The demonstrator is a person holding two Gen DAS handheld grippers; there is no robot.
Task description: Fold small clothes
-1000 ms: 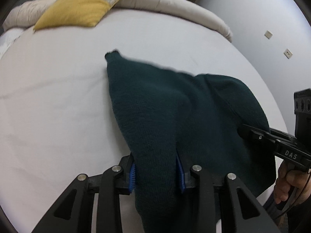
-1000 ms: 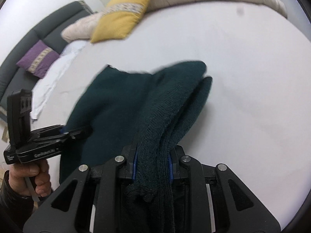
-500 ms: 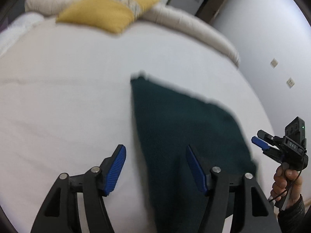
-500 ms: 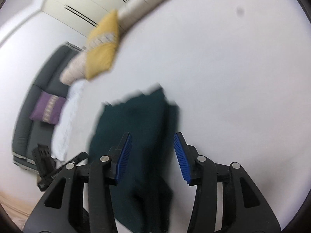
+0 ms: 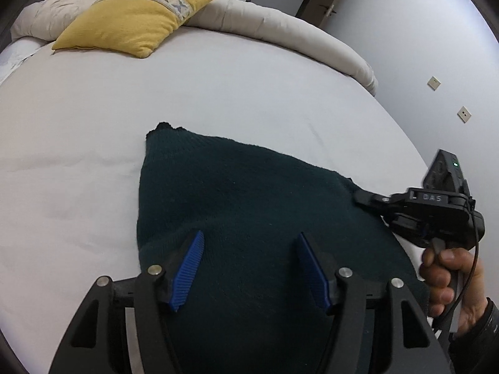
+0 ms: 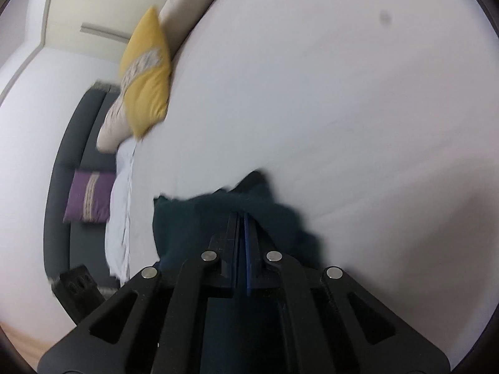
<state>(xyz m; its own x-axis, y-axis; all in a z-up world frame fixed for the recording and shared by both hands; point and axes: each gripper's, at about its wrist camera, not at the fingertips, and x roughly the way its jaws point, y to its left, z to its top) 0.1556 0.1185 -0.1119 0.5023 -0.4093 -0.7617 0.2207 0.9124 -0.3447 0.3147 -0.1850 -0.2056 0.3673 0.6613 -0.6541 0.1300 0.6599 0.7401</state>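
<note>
A dark green knit garment (image 5: 243,205) lies folded and flat on the white bed (image 5: 93,131). My left gripper (image 5: 249,249) is open just above its near edge, blue pads (image 5: 190,261) apart and empty. My right gripper (image 6: 242,218) has its jaws closed together with nothing between them, over the garment's right edge (image 6: 268,212). It also shows in the left wrist view (image 5: 368,199), with its tip at the garment's right corner.
A yellow cushion (image 5: 137,21) and a beige bolster (image 5: 280,31) lie at the bed's far side. A dark sofa with a purple cushion (image 6: 87,199) stands left of the bed. The bed's right edge (image 5: 414,155) runs near a wall.
Both grippers let go of the garment, which dropped flat on the bed. The left gripper stays open and moved closer over it. The right gripper opened, then shut empty.
</note>
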